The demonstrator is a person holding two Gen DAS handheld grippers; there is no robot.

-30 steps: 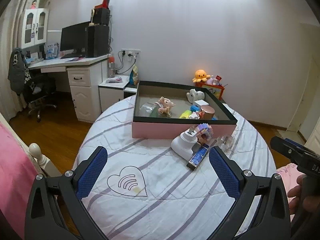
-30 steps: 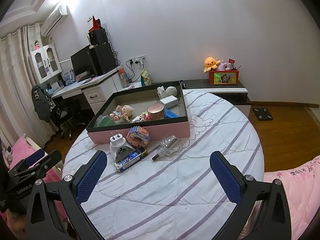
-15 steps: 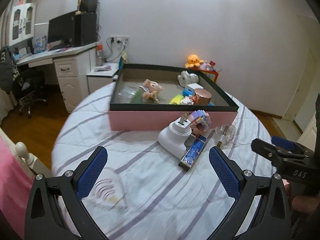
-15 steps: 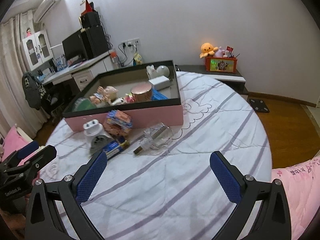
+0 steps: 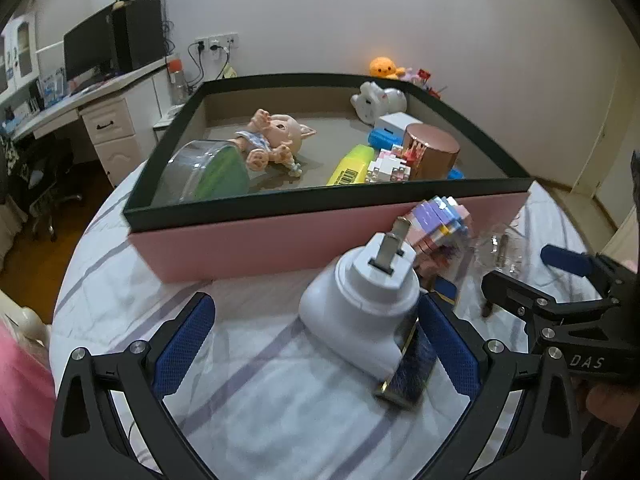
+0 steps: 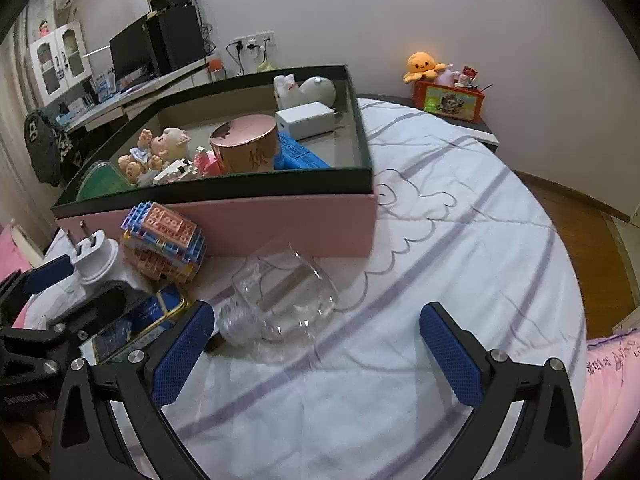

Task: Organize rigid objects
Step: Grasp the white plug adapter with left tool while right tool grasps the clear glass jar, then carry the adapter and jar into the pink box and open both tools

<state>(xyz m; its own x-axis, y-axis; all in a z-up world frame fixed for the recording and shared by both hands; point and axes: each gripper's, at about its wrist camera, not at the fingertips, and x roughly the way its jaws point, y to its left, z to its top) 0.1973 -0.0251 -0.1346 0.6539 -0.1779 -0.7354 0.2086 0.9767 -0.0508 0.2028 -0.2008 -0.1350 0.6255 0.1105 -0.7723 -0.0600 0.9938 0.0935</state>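
A pink box with a dark rim (image 5: 280, 236) (image 6: 300, 216) stands on a striped bedspread and holds a doll, a copper tin, a white charger and other toys. In front of it lie a white plug adapter (image 5: 360, 308) (image 6: 96, 260), a pastel brick block (image 5: 440, 228) (image 6: 164, 248), a blue-gold flat tin (image 5: 412, 364) (image 6: 136, 328) and a clear glass piece (image 6: 280, 300) (image 5: 500, 252). My left gripper (image 5: 316, 340) is open, its fingers either side of the adapter. My right gripper (image 6: 316, 352) is open just short of the glass piece.
A desk with a monitor and speakers (image 5: 116, 44) stands at the back left, with a chair beside it. A low shelf holds an orange plush and a red box (image 6: 448, 96) at the back right. Wooden floor (image 6: 584, 240) lies beyond the bed's right edge.
Both grippers have moved forward and down toward the loose items before the box, which now look much larger. Both stay open.
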